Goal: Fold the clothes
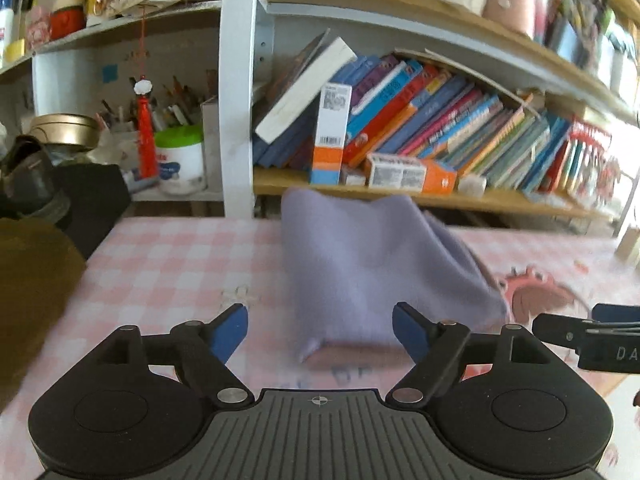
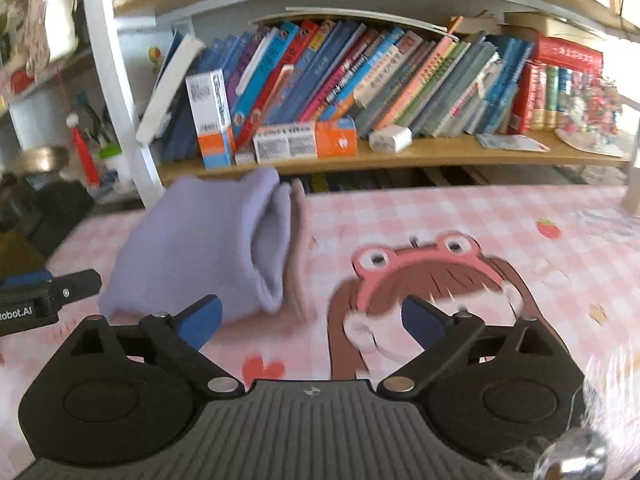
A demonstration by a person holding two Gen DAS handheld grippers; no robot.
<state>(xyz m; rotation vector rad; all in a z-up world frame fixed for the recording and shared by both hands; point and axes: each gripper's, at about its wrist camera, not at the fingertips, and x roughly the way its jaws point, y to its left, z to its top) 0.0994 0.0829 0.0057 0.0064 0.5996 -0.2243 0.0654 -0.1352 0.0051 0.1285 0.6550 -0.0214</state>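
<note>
Lying folded on the pink checked tablecloth [image 1: 168,264], the lilac garment [image 1: 376,272] sits just beyond the left gripper [image 1: 320,330], whose fingers are spread apart and empty. Right of it, the right gripper [image 2: 312,320] hovers over a frog-hat cartoon [image 2: 424,264], fingers also apart.

Soft matt lavender fleece garment [image 1: 376,264], glossy checked tablecloth [image 1: 180,264]

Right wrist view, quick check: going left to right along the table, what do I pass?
Left tool at the edge → folded lavender garment → pink frog-hat cartoon girl printed on the checked tablecloth → small strawberry print.
</note>
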